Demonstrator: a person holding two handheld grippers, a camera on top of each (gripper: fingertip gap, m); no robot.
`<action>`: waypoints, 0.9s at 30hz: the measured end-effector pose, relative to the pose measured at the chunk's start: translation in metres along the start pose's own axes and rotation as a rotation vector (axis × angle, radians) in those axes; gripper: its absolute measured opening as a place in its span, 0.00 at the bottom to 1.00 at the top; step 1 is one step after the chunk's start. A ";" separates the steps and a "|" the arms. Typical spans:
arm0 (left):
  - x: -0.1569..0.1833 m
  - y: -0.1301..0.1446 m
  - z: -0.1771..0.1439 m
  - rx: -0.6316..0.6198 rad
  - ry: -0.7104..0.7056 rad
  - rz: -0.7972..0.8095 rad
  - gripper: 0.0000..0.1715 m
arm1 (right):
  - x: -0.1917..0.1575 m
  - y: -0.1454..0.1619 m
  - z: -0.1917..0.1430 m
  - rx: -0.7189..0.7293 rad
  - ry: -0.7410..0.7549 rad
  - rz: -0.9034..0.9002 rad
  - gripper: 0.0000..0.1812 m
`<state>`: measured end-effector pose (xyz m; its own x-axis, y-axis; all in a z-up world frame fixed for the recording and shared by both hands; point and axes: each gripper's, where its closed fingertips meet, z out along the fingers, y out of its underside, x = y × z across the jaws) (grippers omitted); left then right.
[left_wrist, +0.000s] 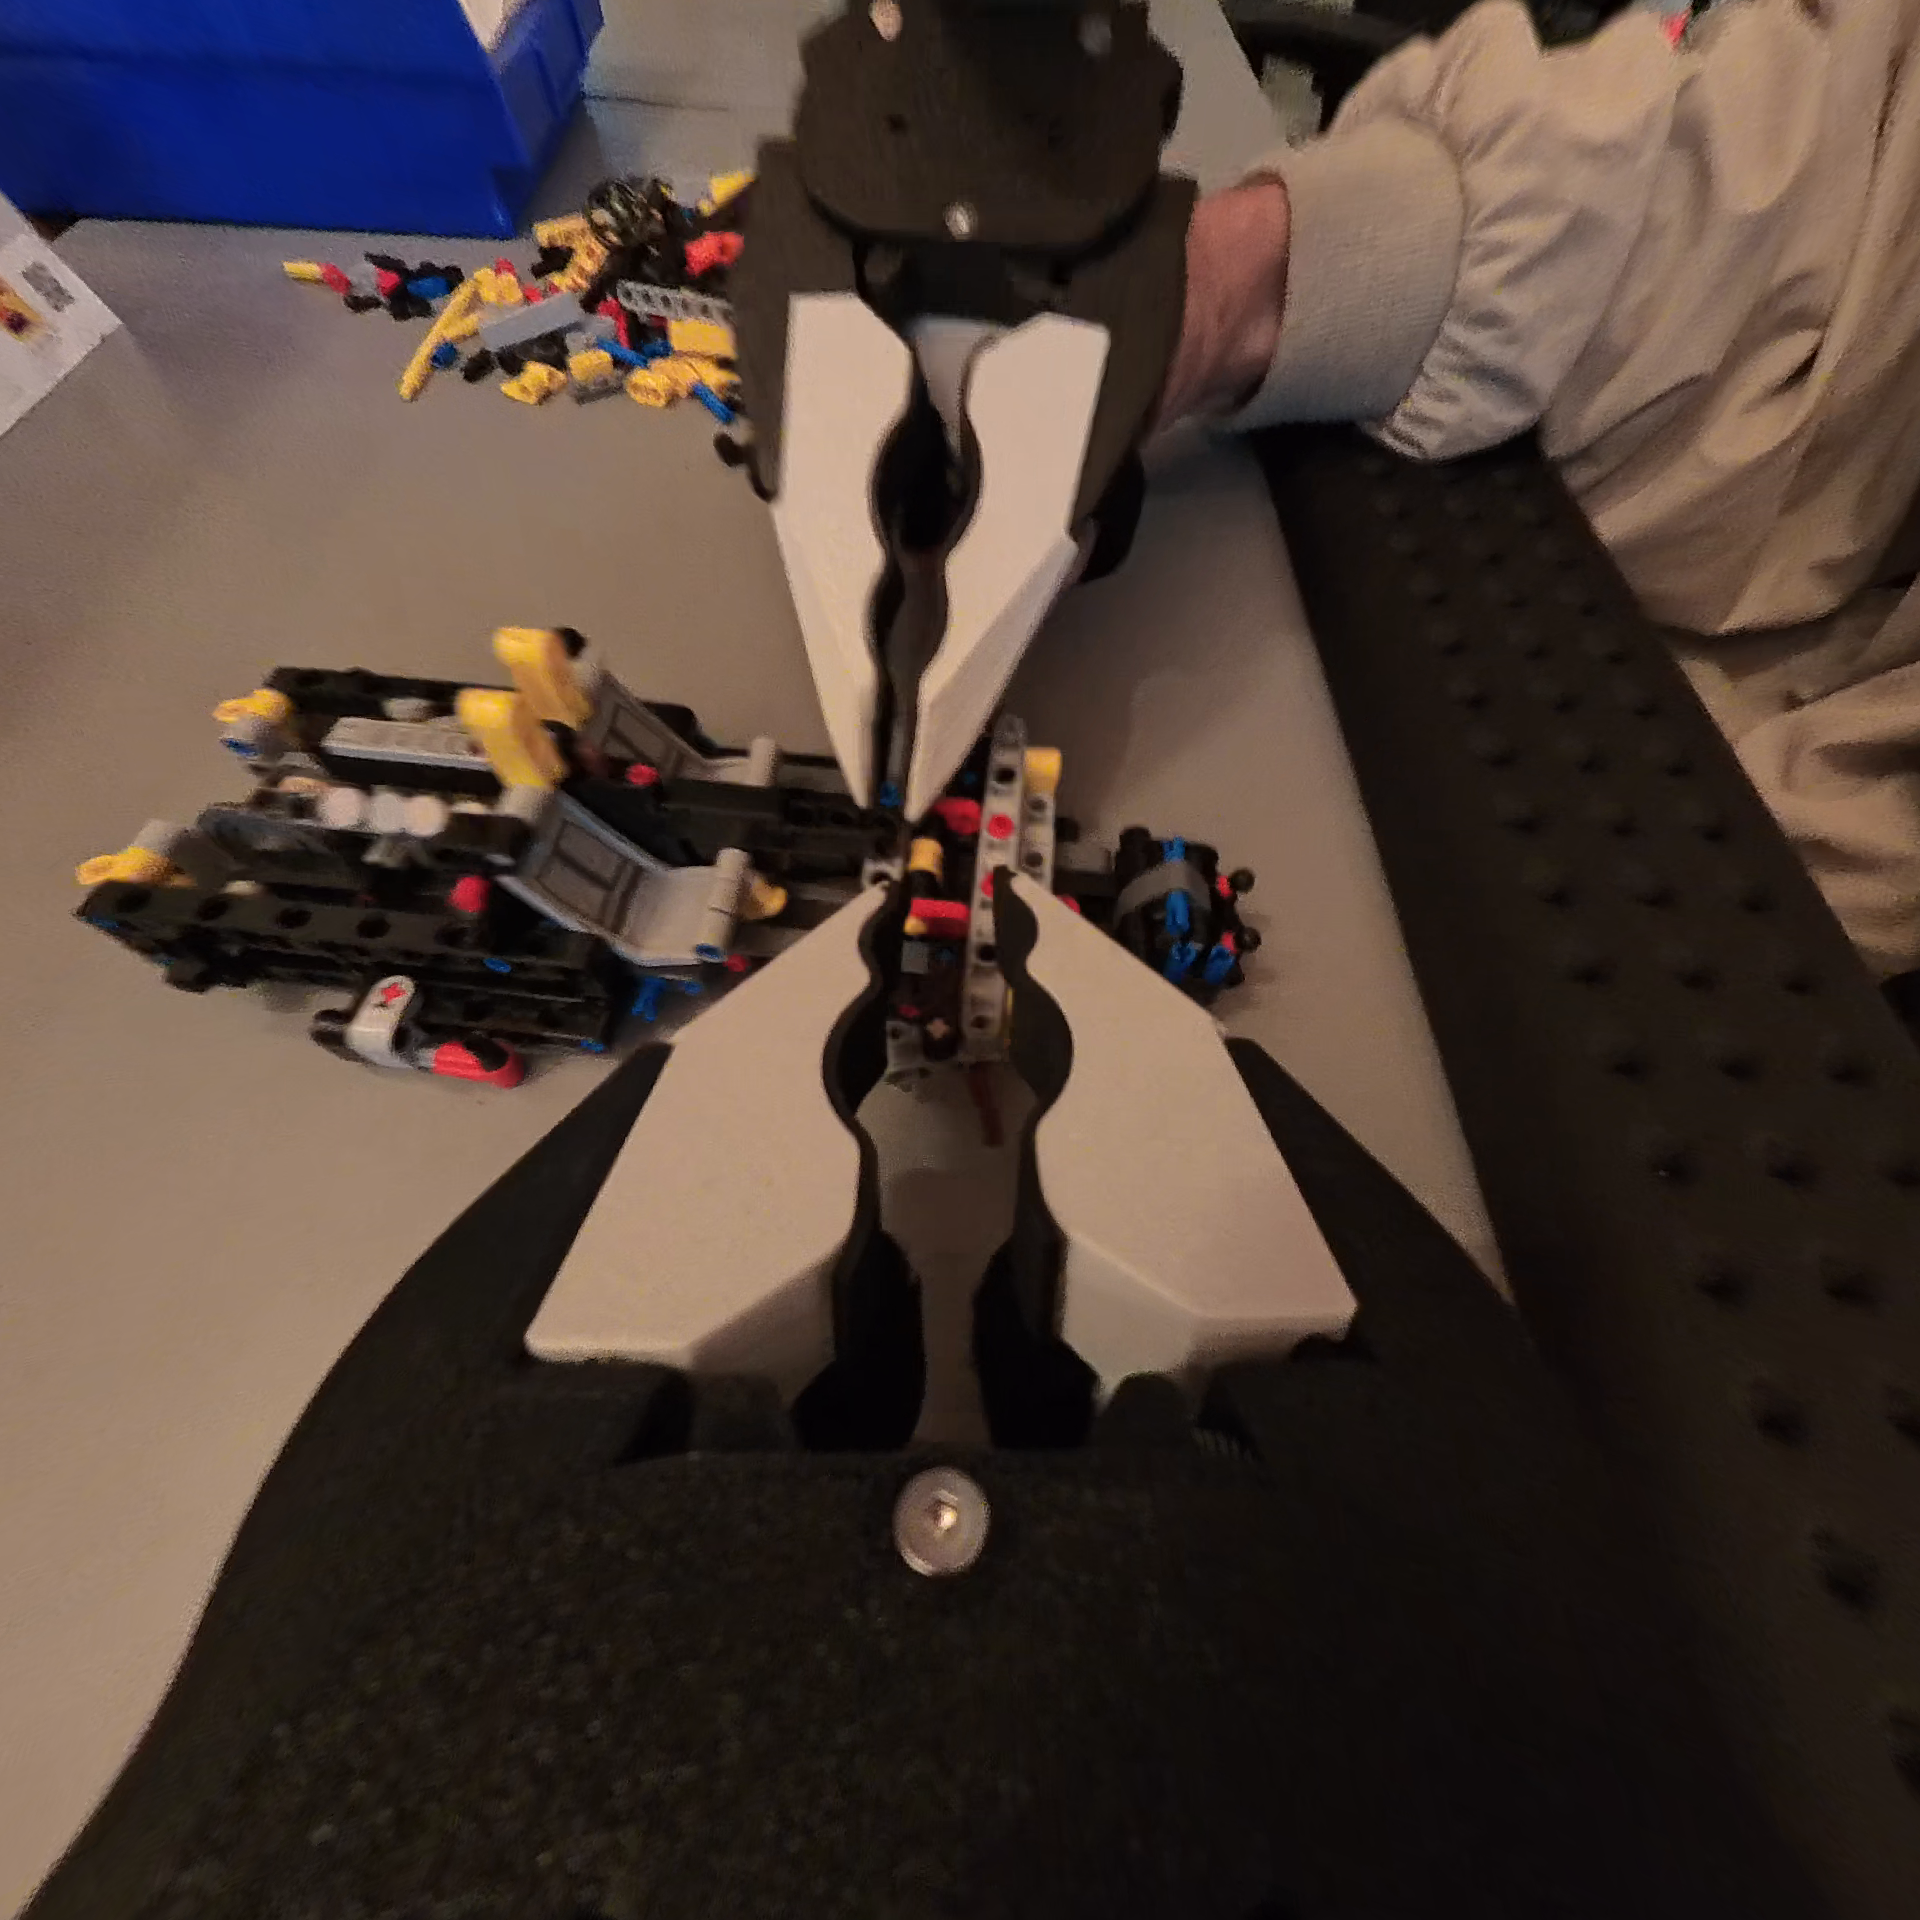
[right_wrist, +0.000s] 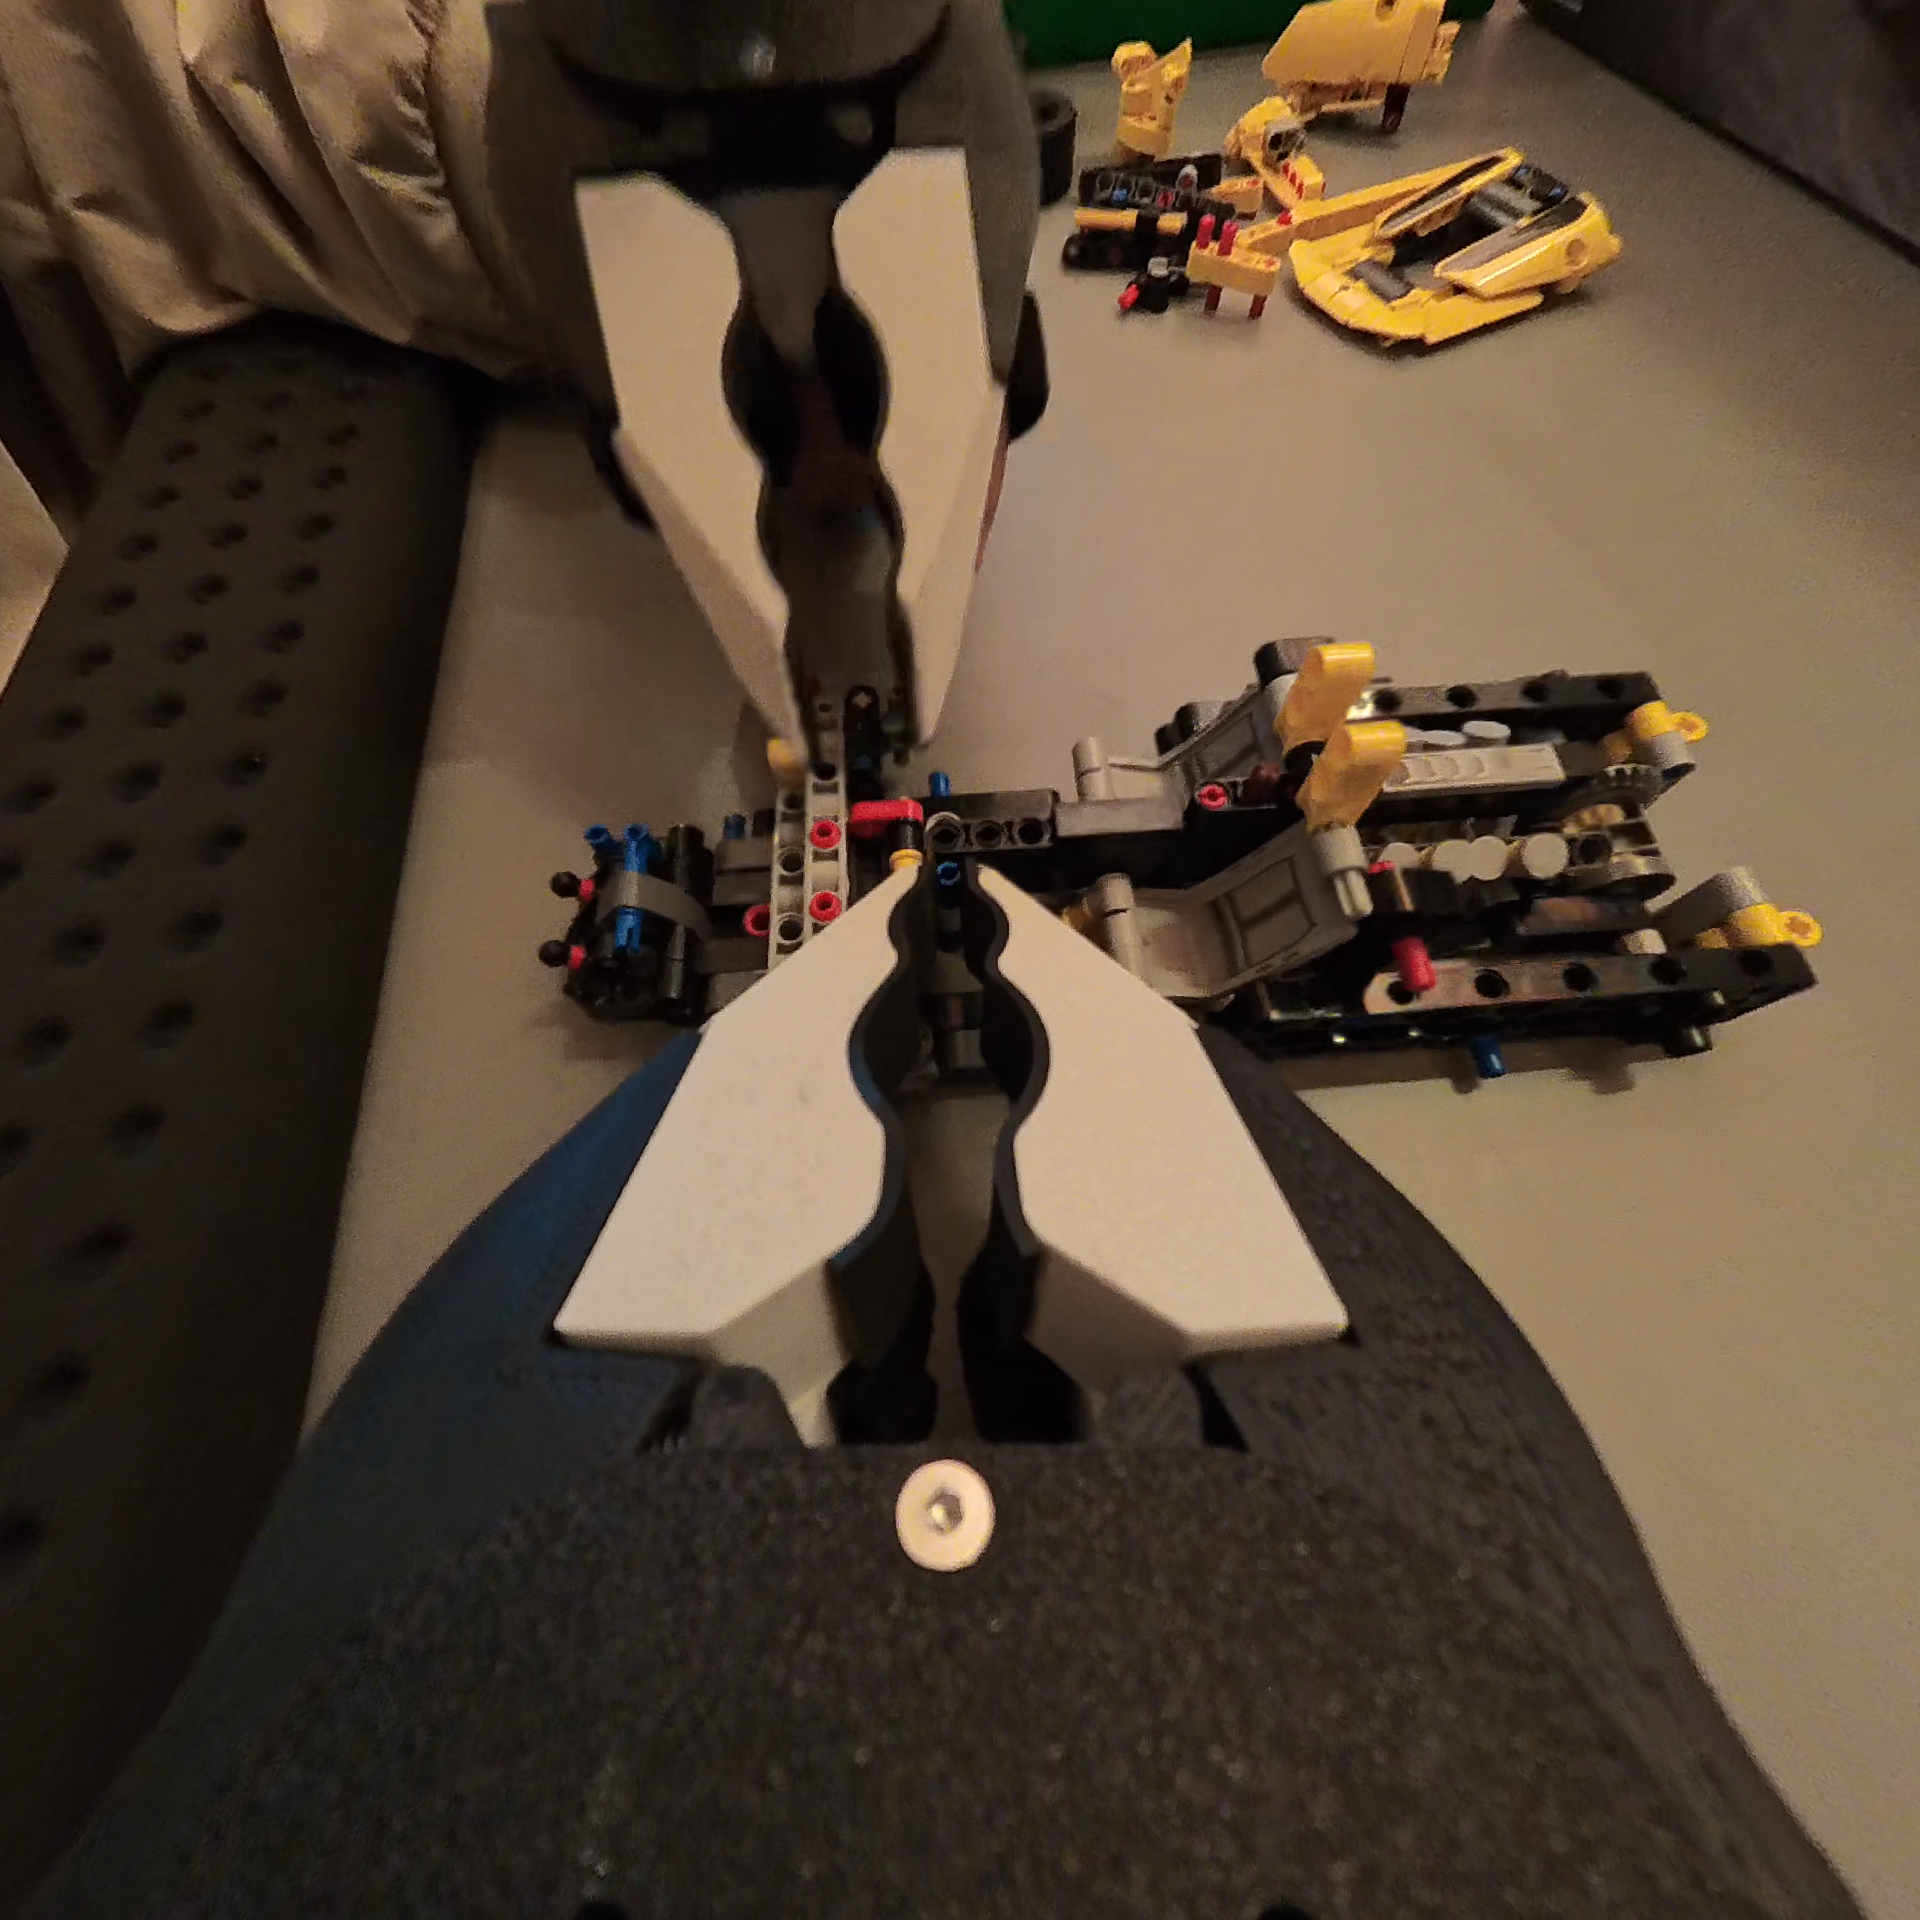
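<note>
We see two grippers meeting tip to tip over a brick-built chassis (left_wrist: 499, 862) that lies flat on the grey table (left_wrist: 260, 1195).

In the left wrist view, the left gripper (left_wrist: 940, 894) comes in from 6 o'clock. Its white fingers (left_wrist: 748, 1122) stand a narrow gap apart, and the front cross-section of the chassis, a grey holed beam (left_wrist: 987, 914) with red pins, sits in that gap. The dark inner pads seem to press the beam's sides, so we read the grip as clamped on the chassis, though motion blur leaves the contact a little unsure.

The right gripper (left_wrist: 891, 805) reaches down from 12 o'clock in that view, held by a hand (left_wrist: 1226, 312) in a beige sleeve (left_wrist: 1558, 260). In its own view the right gripper (right_wrist: 945, 878) has its tips nearly together, closed on a slim black part of the chassis (right_wrist: 1403, 862) with a small blue pin (right_wrist: 945, 871) at the tips.

The chassis body runs off toward 9 o'clock in the left view and 3 o'clock in the right view. A loose heap of parts (left_wrist: 582, 312) lies at 11 o'clock in the left view, before a blue bin (left_wrist: 260, 104). Yellow body panels (right_wrist: 1434, 249) lie at 1 o'clock in the right view. A black perforated mat (right_wrist: 187, 727) borders the table.
</note>
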<state>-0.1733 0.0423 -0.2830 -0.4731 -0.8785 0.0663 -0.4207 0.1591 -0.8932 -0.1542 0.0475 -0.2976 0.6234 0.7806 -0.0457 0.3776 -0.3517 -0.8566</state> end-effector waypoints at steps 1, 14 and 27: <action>-0.004 -0.001 -0.004 0.002 -0.012 -0.002 0.10 | -0.001 0.002 0.001 -0.012 -0.001 -0.003 0.01; -0.010 0.006 0.018 -0.081 -0.008 -0.049 0.09 | -0.004 0.000 0.004 -0.014 -0.006 -0.005 0.02; -0.010 0.008 0.026 -0.144 0.089 -0.081 0.05 | 0.002 0.004 -0.004 -0.008 0.007 0.040 0.00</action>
<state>-0.1516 0.0401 -0.3025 -0.4968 -0.8490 0.1801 -0.5637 0.1579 -0.8108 -0.1491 0.0455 -0.2986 0.6426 0.7624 -0.0762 0.3576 -0.3863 -0.8502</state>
